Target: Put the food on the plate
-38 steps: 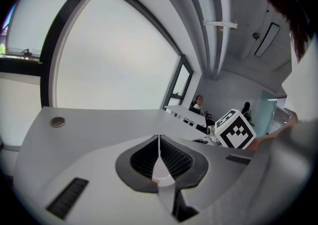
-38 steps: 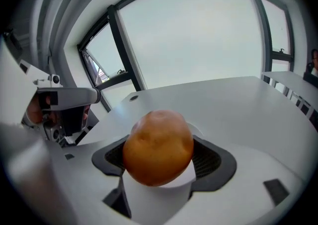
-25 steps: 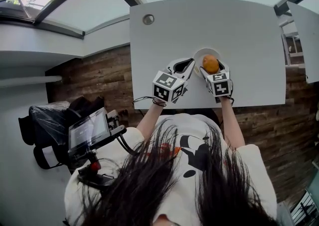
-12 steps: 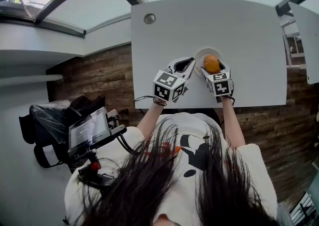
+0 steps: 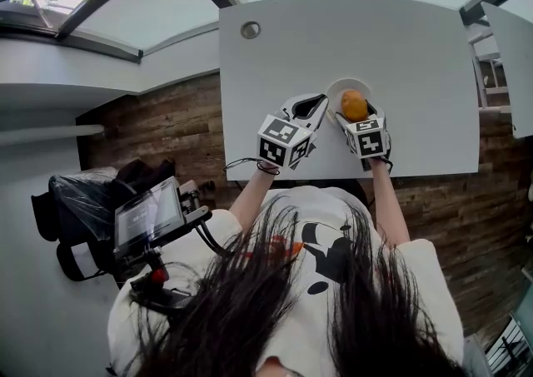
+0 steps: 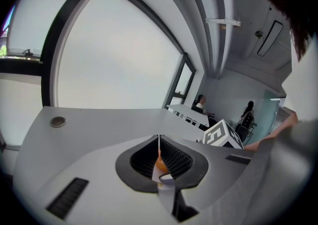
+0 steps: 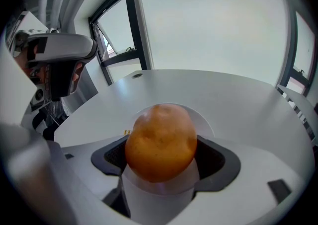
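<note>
An orange fruit (image 5: 354,105) sits between the jaws of my right gripper (image 5: 356,116), just over a small white plate (image 5: 343,86) on the white table (image 5: 391,34). In the right gripper view the orange (image 7: 161,139) fills the space between the dark pads (image 7: 115,155), with the plate's rim (image 7: 204,119) behind it; I cannot tell whether the fruit touches the plate. My left gripper (image 5: 310,109) hovers just left of the plate. Its jaws meet in a thin line (image 6: 159,142), with nothing held; a sliver of orange shows past them.
A round metal grommet (image 5: 250,30) is set in the table's far left corner. The table's near edge (image 5: 333,174) runs right under both grippers. Another white table (image 5: 510,59) stands to the right. A camera rig (image 5: 150,217) sits on the wooden floor at left. People (image 6: 199,102) sit far off.
</note>
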